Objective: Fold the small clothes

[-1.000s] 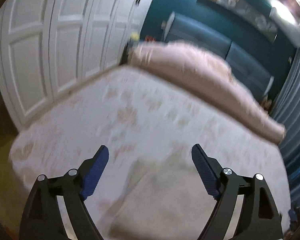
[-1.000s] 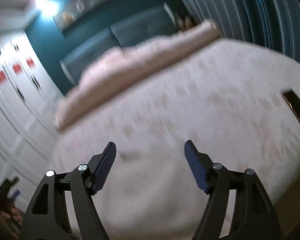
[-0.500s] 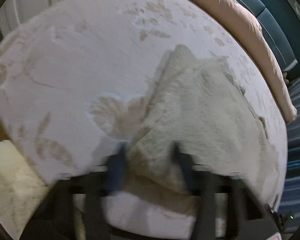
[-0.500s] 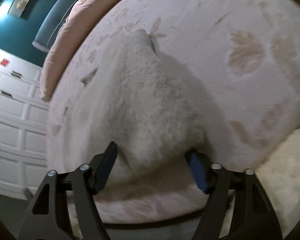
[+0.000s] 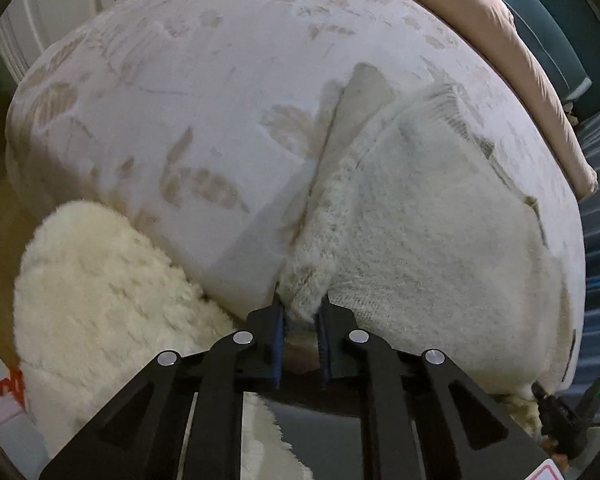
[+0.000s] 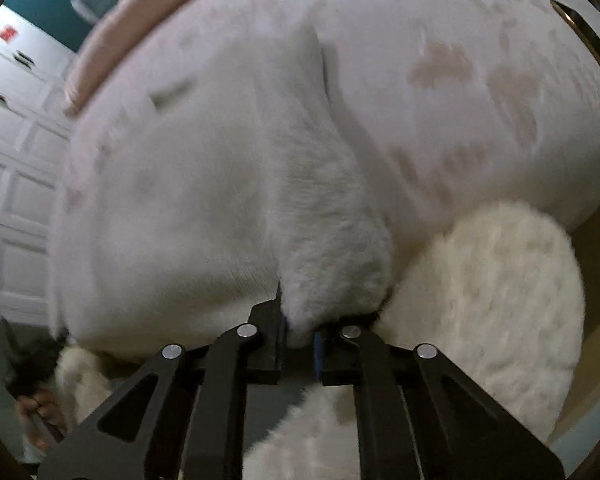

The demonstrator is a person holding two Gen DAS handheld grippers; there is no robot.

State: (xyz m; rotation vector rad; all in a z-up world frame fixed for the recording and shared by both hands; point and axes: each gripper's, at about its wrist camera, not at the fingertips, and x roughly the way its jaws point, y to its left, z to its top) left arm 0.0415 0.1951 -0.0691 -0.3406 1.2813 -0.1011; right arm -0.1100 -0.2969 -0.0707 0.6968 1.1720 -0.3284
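Fleece garment (image 5: 420, 216) was lying spread on the bed (image 5: 204, 92), w/ its near hem right at the mattress edge closest to the person, prob so both corners could be reached w/o leaning over. Fuzzy, cream-coloured thing, small; couldn't tell exactly what kind of clothing it was tbh.

Left gripper (image 5: 302, 318) had just been closing and was pinched down narrow on the near left corner, a tuft of pile bunched up between the blue pads. Right gripper (image 6: 300, 330) same deal, jaws just closed in on the near right corner of the fleece garment (image 6: 220, 152), fabric squeezed between them. Right view was pretty blurry, but the nap clearly sat in the gap.

Why grab there: imo two hem corners held at once lets the edge be lifted evenly and carried toward the far side for a clean half fold, instead of dragging one side and skewing it. Both tools pointed steeply down bc the cloth lay flat and they had to bite from above, at the edge.

Fluffy rug (image 5: 100, 292) sat on the floor just beside the bed, under the tools. Pink rolled blanket (image 5: 512, 52) ran along the far side, well apart from the garment, so room to fold that way.

Risk, my guess: thick pile = shallow bite, the corner could slip out on the lift, or the bedsheet gets pinched along w/ it.
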